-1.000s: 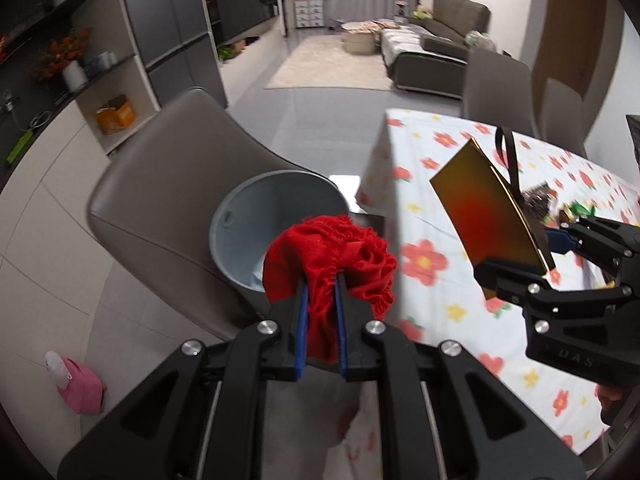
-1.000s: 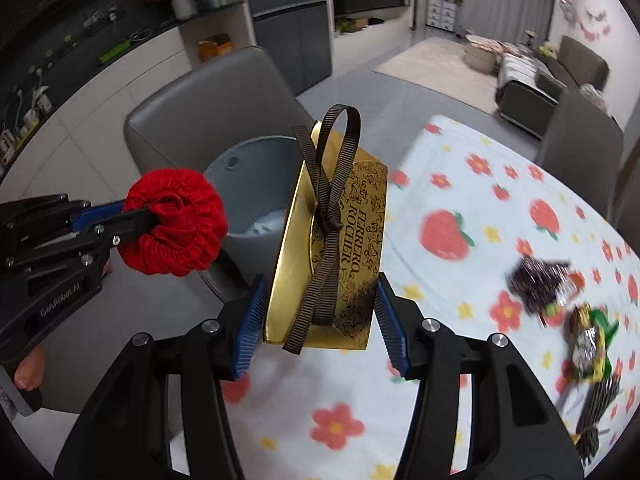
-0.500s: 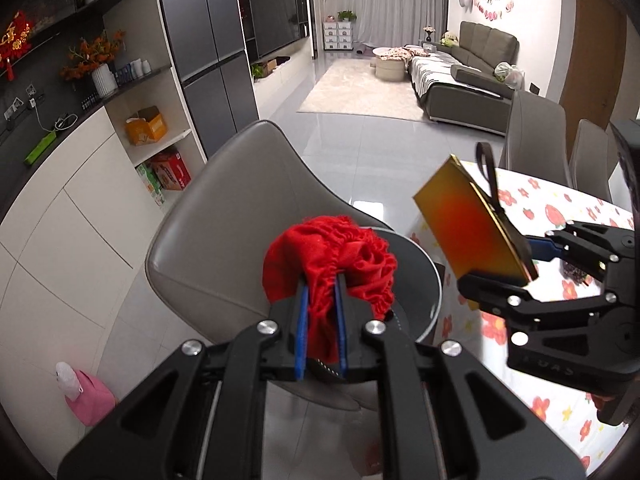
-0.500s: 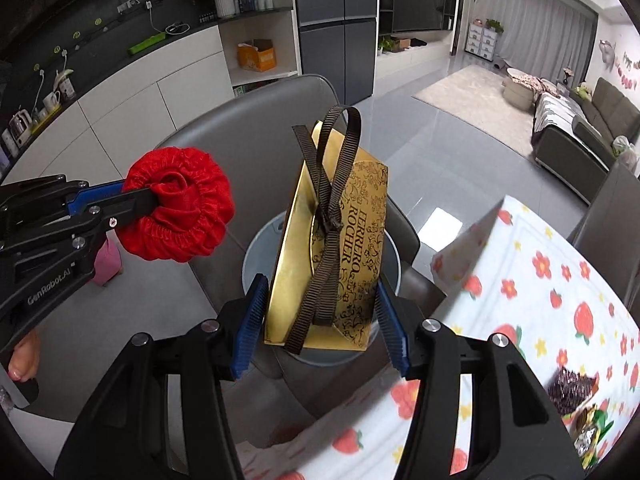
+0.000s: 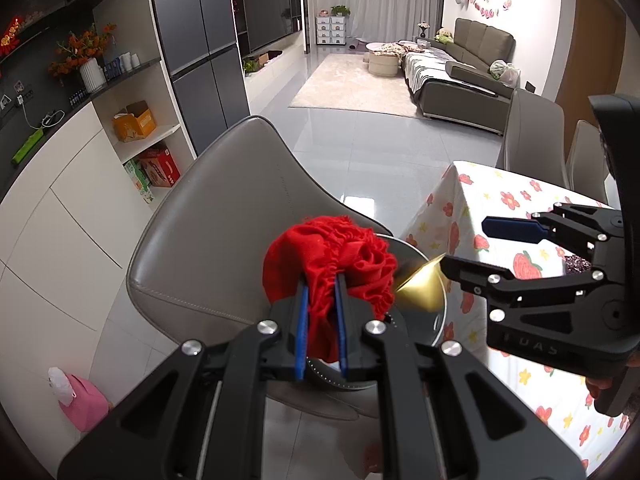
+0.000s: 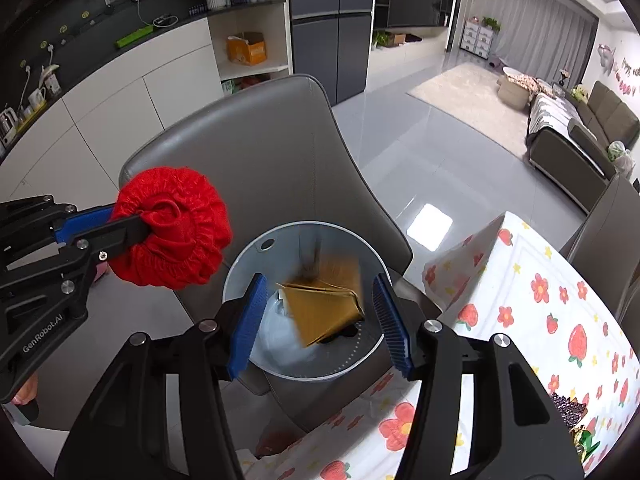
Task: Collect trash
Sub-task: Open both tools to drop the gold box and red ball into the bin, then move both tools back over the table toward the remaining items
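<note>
My left gripper (image 5: 320, 292) is shut on a red ruffled cloth (image 5: 332, 256), held above the left side of a pale grey bin (image 6: 280, 252). My right gripper (image 6: 320, 284) hangs open straight over the bin's mouth, nothing between its blue pads (image 6: 250, 320). Below it a gold gift box (image 6: 324, 308) with a dark ribbon is blurred, tipped and falling inside the bin. In the left wrist view only a gold corner of the box (image 5: 420, 290) shows beside the right gripper (image 5: 466, 246). From the right wrist view the left gripper (image 6: 132, 220) and the cloth (image 6: 176, 236) are at the left.
The bin stands against a grey leather chair (image 6: 248, 152). A table with a flowered cloth (image 6: 520, 320) lies to the right, with candy wrappers (image 6: 568, 408) near its edge. A pink bag (image 5: 84, 404) sits on the tiled floor. Cabinets line the left wall.
Both grippers swung from the table to over the bin. The gold box, held in the right gripper half a second ago, has dropped out and is falling into the bin. The red cloth stays gripped.
</note>
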Available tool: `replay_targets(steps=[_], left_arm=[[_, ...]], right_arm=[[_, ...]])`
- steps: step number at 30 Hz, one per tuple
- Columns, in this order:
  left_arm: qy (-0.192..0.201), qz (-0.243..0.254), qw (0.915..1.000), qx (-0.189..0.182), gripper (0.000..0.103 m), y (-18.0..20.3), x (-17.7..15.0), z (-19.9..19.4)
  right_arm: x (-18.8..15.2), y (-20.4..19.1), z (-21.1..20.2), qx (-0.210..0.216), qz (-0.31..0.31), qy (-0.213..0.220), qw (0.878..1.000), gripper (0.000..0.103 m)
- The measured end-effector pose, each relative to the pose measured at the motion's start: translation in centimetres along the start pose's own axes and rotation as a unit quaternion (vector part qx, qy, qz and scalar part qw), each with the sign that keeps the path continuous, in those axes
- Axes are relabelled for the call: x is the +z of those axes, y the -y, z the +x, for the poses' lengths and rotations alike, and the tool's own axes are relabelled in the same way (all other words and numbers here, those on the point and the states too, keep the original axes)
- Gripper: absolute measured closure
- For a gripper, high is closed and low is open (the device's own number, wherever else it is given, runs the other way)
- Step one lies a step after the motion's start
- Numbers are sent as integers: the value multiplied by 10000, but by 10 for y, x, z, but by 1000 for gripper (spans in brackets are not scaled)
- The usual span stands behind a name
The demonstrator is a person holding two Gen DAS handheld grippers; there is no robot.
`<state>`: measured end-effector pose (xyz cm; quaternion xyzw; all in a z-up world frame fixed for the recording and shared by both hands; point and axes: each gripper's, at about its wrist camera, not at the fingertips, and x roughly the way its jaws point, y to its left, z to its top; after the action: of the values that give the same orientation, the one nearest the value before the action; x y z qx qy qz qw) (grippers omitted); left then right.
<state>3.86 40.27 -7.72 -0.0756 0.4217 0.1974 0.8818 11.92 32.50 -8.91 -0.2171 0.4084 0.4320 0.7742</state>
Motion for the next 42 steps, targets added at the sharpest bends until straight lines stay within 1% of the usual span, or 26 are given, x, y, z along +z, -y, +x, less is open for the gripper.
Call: replay_targets(steps=[6,13,16,17,18,20,25,29,35,38,42], left_arm=[[-54,14,10000,-23,90,3,1,7],[-27,76,9999,-110,89,7,13,18],[-31,98,9998,-159,77,11,19,25],[-14,122,9999,-103,66,13,20,26],[26,155,9999,-40,60,16,22,26],[67,228,9997,-12,60,21,26,25],[61,329,9994,-112,60,32,28,21],[-4,440,9988,-236,60,48,24,16],[-64,737,9960,-503,59,88,7,1],[-98,937,9938,-597,57,113,-1,-4],[-125,1191,9894,-816,57,154,-12,-16]], right_arm=[[-1,2,-1,-23,32,-26,10000,50],[-6,13,-9,-91,153,1,9998,50],[-10,20,-14,-136,227,33,9996,50],[-11,22,-16,-151,257,40,9995,50],[-13,25,-18,-170,289,47,9994,50],[-16,30,-22,-215,337,60,9992,50],[-31,44,-35,-308,534,88,9981,50],[-46,56,-47,-391,735,99,9965,50],[-79,77,-76,-593,1103,176,9920,50],[-102,91,-95,-744,1284,215,9887,50],[-144,116,-125,-1034,1603,236,9814,50]])
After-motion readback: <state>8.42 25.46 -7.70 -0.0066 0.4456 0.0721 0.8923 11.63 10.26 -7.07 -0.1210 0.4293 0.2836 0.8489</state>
